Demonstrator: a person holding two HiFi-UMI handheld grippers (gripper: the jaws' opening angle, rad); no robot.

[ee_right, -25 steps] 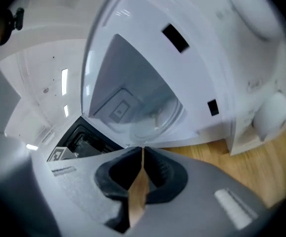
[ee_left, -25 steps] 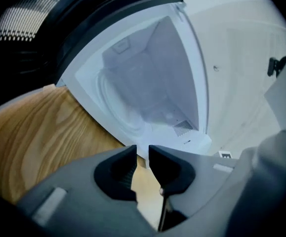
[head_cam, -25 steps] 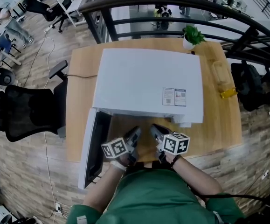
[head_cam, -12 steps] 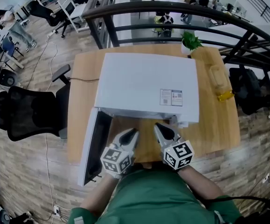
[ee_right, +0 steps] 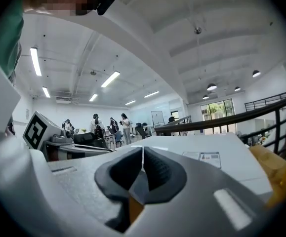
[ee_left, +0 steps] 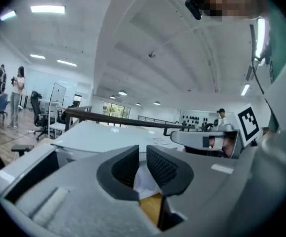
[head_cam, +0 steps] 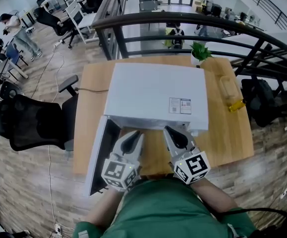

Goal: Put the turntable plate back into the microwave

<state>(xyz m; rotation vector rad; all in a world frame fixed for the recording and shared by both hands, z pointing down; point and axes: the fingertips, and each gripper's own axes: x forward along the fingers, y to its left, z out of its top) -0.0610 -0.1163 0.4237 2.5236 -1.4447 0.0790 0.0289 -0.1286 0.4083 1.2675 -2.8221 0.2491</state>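
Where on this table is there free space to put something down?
Bare wood: the table corner right of the microwave, in front of the bottle; also the strip left of the microwave, behind its open door. Crowded in front, by left claw and right claw.

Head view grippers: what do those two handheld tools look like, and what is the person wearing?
The left gripper and right gripper are pale grey plastic, tapering to two jaws lined with dark ribbed pads. Each carries a white cube printed with black square markers. The person wears a green top.
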